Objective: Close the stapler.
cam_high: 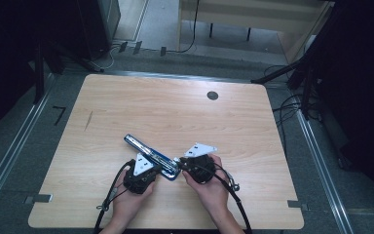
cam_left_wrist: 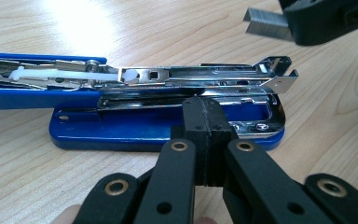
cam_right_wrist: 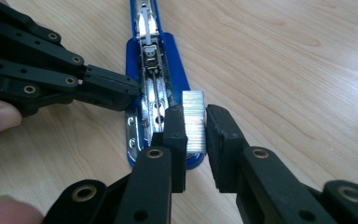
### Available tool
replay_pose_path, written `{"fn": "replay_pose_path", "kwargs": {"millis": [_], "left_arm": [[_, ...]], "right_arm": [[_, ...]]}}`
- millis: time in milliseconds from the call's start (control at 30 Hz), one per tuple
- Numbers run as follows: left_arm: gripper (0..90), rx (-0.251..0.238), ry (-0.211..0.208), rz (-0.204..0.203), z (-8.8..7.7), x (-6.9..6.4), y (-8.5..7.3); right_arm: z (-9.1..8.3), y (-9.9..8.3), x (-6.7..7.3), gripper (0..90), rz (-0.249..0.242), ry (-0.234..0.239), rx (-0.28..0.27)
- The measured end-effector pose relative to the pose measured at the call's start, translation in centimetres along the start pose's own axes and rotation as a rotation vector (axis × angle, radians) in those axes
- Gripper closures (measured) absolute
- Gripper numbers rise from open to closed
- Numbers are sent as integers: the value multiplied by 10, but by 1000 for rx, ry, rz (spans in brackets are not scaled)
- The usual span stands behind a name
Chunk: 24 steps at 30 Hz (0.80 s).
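Stapler (cam_high: 151, 157): lies open on the table (cam_high: 253, 146), magazine channel exposed.
Left claw (cam_left_wrist: 206, 122): fully closed, tips against the stapler's side.
Right claw (cam_right_wrist: 196, 127): clamps a staple strip (cam_right_wrist: 195, 122) just above the channel.
Risk: a tilted strip may jam; an unsteadied stapler may slide.

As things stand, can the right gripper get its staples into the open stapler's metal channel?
Probably yes. The right gripper holds the staple strip right over the stapler, whose channel lies open; the left gripper, shut, sits against its side, not over it.
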<state>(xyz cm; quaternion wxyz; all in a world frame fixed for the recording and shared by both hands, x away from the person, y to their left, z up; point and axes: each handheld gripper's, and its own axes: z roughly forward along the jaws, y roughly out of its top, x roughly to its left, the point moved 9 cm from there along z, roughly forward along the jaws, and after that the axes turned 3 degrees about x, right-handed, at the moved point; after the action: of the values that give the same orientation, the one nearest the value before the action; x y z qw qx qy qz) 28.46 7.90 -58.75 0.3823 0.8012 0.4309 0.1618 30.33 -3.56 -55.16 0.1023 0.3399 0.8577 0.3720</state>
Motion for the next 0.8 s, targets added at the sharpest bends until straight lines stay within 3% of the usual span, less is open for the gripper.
{"fn": "replay_pose_path", "kwargs": {"millis": [367, 800], "left_arm": [[900, 1, 2, 3, 0, 0, 0], [900, -1, 6, 9, 0, 0, 0]], "right_arm": [[6, 3, 13, 795, -24, 27, 5], [13, 12, 20, 795, -68, 27, 23]]}}
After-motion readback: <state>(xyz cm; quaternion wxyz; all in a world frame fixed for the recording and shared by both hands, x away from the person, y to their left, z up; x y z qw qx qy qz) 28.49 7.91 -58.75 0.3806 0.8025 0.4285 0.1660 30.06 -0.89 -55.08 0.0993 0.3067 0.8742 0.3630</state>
